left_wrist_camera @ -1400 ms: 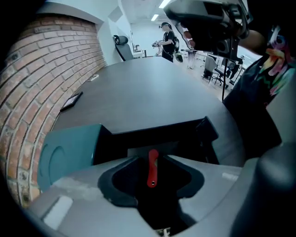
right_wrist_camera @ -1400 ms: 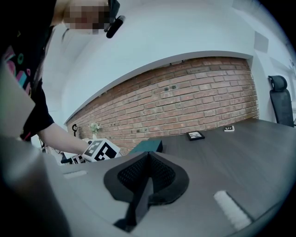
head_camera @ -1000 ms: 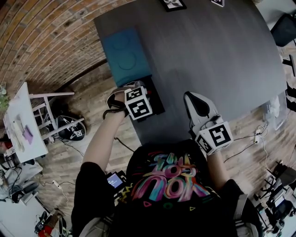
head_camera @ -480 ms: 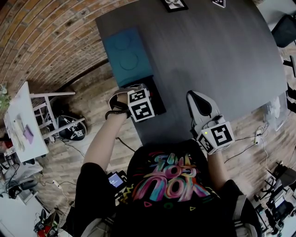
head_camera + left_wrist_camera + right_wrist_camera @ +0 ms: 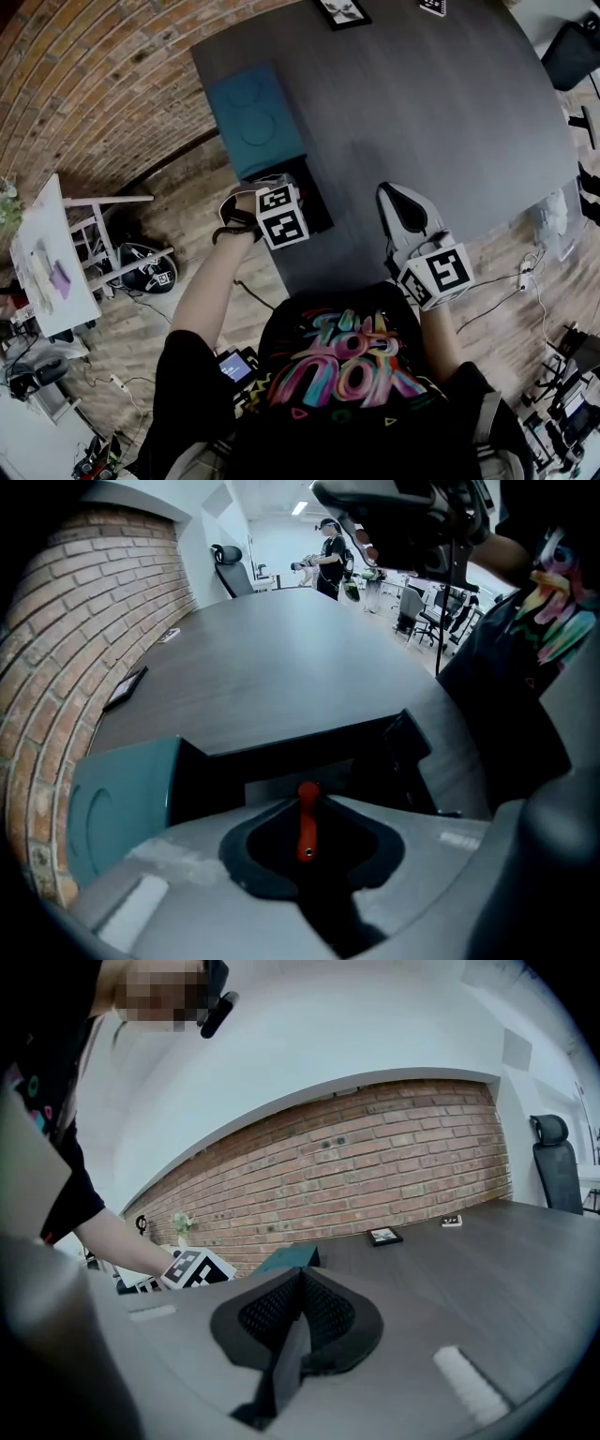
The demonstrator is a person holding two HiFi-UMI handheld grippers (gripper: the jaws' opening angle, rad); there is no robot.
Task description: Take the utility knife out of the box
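The left gripper [image 5: 307, 797] points steeply down into an open black rectangular box [image 5: 317, 204] that sits at the near left edge of the dark grey counter [image 5: 441, 103]. In the left gripper view, a slim red-orange utility knife [image 5: 306, 832] stands between the 2 jaws, still inside the box. The jaws have just been closing, and their tips now press on either side of the knife's upper end, pinching it. Behind the jaws the dark far wall of the box rises. A flat teal rectangular lid [image 5: 258, 114] with round embossed shapes lies just beside the box, on the side toward the red brick wall [image 5: 375, 1171].

The right gripper [image 5: 394, 199] is well apart from the box, low over bare counter on the person's right, and points nearly level. In the right gripper view its 2 jaws are pressed together with nothing between them, the ribbed black pads [image 5: 323, 1312] meeting along 1 line. At the far end of the counter lie 2 small framed marker cards [image 5: 342, 11].
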